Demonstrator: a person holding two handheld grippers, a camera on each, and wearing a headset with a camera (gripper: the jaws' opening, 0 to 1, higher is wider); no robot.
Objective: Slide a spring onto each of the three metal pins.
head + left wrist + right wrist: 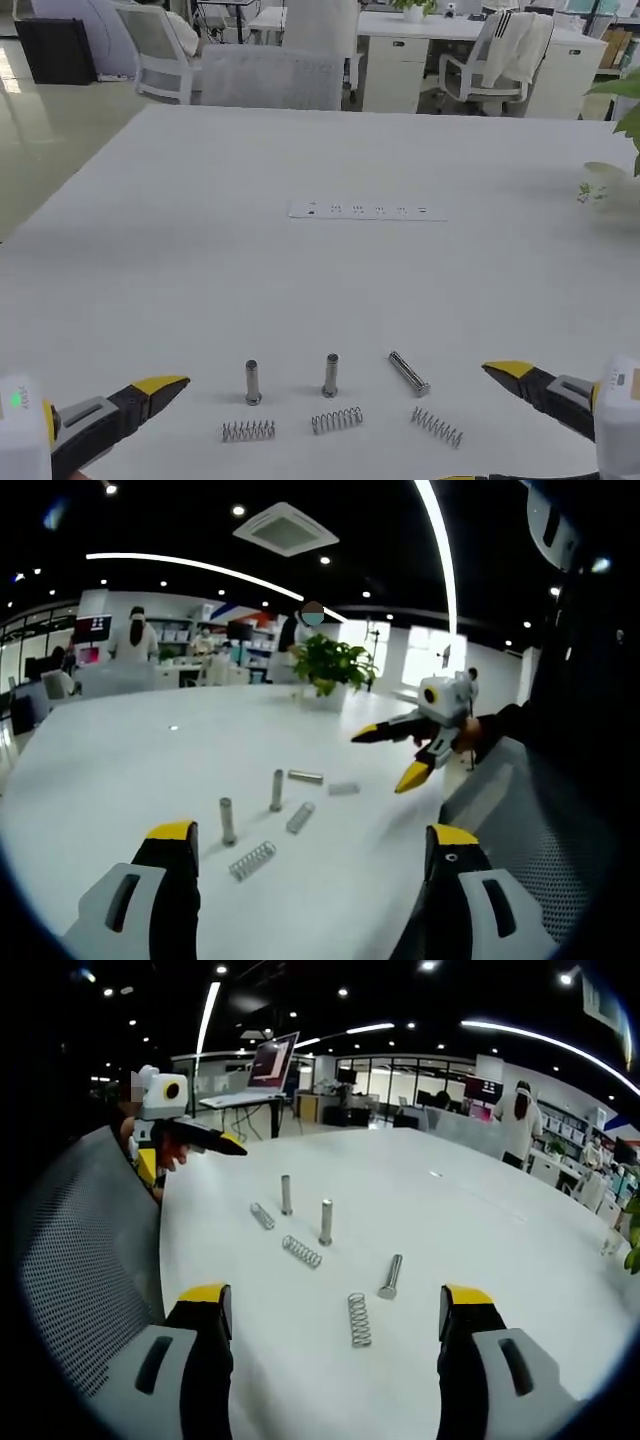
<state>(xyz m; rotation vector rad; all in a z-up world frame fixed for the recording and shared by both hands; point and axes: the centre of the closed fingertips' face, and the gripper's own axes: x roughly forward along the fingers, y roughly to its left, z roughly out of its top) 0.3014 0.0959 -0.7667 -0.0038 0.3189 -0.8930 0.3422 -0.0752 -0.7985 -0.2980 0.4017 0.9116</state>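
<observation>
Left hand-held gripper [312, 832] and right hand-held gripper [335, 1294] gape wide, empty. Springs [337, 420] lie on the counter [300, 300] just beside the middle pin [331, 375]; a careless nudge could topple it.

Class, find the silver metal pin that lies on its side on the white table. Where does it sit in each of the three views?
Head view: the lying silver metal pin is low, right of centre.
Left gripper view: it is just below centre.
Right gripper view: it is below centre, slightly right.
Shared landmark: the middle upright pin, its nearest standing neighbour in every view.
</observation>
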